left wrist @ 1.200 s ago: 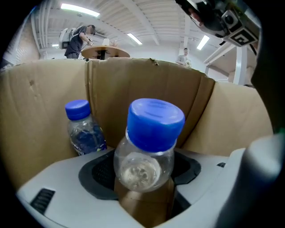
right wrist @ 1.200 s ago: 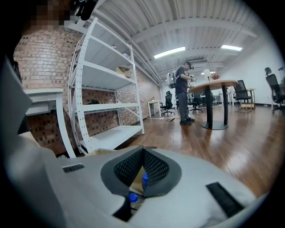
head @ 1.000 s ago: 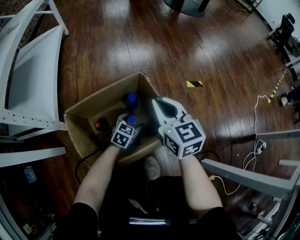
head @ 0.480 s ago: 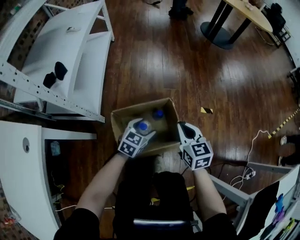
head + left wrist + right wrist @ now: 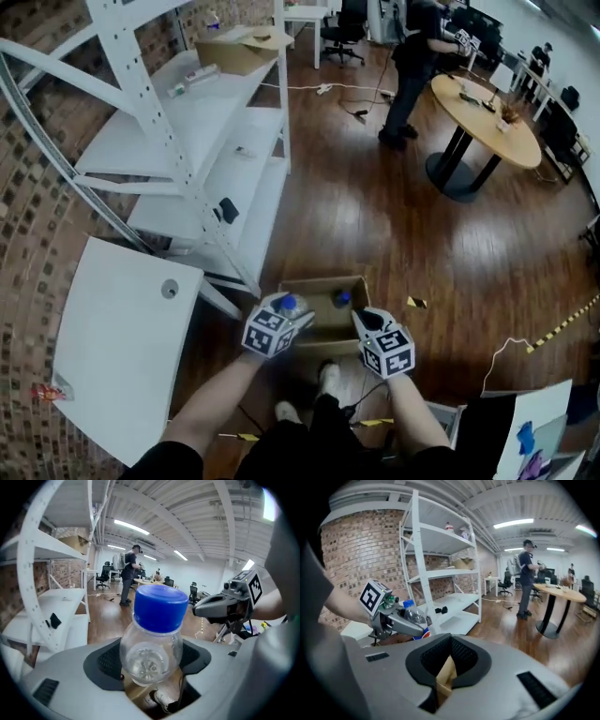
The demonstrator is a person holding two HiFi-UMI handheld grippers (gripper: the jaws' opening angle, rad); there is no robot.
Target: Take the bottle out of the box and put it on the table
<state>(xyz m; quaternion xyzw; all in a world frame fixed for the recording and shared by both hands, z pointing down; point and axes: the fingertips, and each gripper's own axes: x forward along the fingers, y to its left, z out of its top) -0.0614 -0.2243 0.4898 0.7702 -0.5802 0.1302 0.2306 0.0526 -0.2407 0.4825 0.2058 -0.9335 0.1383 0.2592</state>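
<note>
The left gripper [image 5: 284,317] has its jaws fairly wide, their dark ribbed pads clamped on the shoulder of the clear, smooth plastic bottle with a blue screw cap [image 5: 153,634]. The bottle stands roughly upright across the jaws, cap uppermost, clear of the brown cardboard box [image 5: 323,280] below it. The flat white bench [image 5: 112,366] lies off this gripper's left and lower, well nearer to it than to the right gripper [image 5: 449,667], whose jaws are drawn together on nothing, so the set-down looks like a leftward carry.
</note>
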